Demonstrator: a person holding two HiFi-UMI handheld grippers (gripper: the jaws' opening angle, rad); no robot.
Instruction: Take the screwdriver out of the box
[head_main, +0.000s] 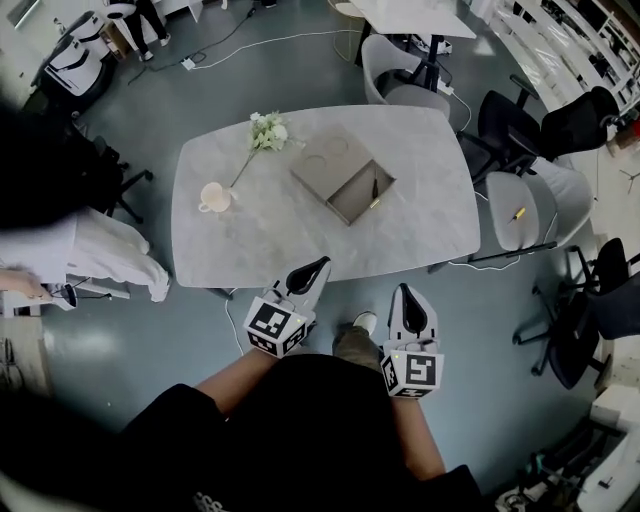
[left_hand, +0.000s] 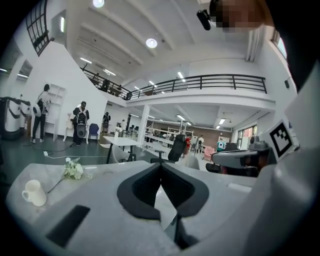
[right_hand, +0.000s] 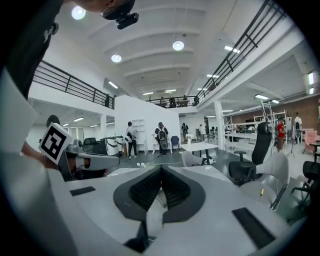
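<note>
In the head view an open grey box (head_main: 353, 203) lies on the right half of the pale table (head_main: 260, 240), with its flat lid (head_main: 330, 160) beside it. A thin dark screwdriver (head_main: 376, 188) rests inside the box along its right wall. My left gripper (head_main: 311, 268) hangs at the table's near edge, shut and empty. My right gripper (head_main: 408, 296) is beside it, just off the table edge, also shut and empty. In the left gripper view the jaws (left_hand: 161, 166) meet at the tips; in the right gripper view the right gripper's jaws (right_hand: 161, 170) do too.
A white cup (head_main: 213, 198) and a sprig of white flowers (head_main: 266, 131) lie on the table's left half. Office chairs (head_main: 530, 215) stand along the right side and behind. A person's sleeve (head_main: 80, 250) is at the left. Several people stand far off.
</note>
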